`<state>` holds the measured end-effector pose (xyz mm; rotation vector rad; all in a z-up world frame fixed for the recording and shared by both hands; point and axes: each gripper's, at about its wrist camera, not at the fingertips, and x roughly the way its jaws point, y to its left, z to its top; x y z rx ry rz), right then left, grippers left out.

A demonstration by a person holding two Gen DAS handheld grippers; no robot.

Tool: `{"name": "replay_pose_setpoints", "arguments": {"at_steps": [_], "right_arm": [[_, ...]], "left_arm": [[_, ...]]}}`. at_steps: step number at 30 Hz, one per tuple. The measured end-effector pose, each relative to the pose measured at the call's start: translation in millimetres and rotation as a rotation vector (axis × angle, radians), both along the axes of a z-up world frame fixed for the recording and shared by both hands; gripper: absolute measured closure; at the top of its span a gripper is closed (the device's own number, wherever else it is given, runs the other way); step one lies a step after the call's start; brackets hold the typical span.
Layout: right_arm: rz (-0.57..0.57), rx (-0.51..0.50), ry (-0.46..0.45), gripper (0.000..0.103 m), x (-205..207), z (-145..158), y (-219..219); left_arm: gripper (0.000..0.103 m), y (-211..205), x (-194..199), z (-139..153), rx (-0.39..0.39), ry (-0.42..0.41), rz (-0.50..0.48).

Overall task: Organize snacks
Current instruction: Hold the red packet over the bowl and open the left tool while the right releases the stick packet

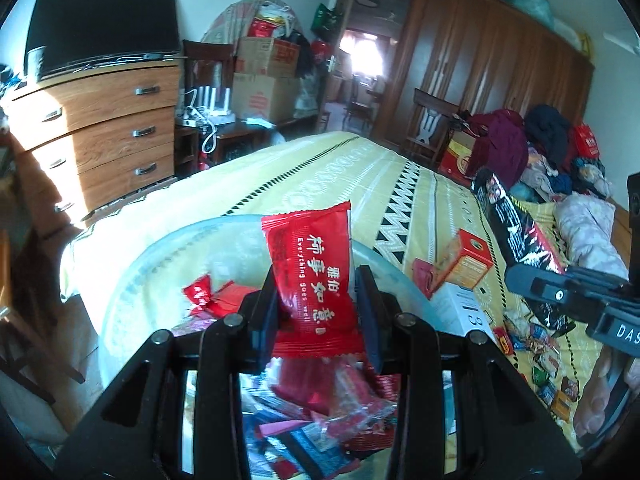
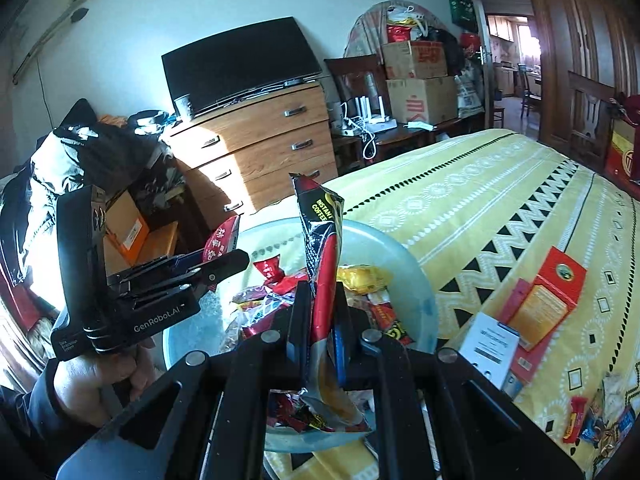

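Note:
My left gripper [image 1: 320, 300] is shut on a red snack packet with white Chinese lettering [image 1: 314, 276] and holds it upright above a pale blue plastic bowl [image 1: 160, 256] that holds several wrapped snacks. My right gripper [image 2: 322, 312] is shut on a long black and red instant coffee sachet [image 2: 322, 248], upright over the same bowl [image 2: 416, 280]. In the left wrist view the right gripper [image 1: 560, 280] comes in from the right with the sachet [image 1: 508, 220]. The right wrist view shows the left gripper [image 2: 224, 260] at the left, a hand [image 2: 92, 376] gripping its handle.
The bowl rests on a bed with a yellow patterned cover [image 2: 480, 184]. An orange box [image 2: 548, 300], a white box [image 2: 488, 344] and loose small sweets [image 1: 540, 360] lie to the right of it. A wooden dresser [image 1: 104, 128] stands beyond the bed; clothes [image 1: 540, 148] are piled far right.

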<state>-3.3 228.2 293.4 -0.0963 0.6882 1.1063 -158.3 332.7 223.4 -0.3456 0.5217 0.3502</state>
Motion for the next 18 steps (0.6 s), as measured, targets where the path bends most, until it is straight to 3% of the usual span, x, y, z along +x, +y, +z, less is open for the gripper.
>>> {"name": "replay_pose_setpoints", "arguments": {"at_steps": [18], "right_arm": [[0.059, -0.023, 0.048, 0.091, -4, -18, 41]], "left_arm": [[0.066, 22, -3, -15, -0.027, 0.045, 0.047]]}}
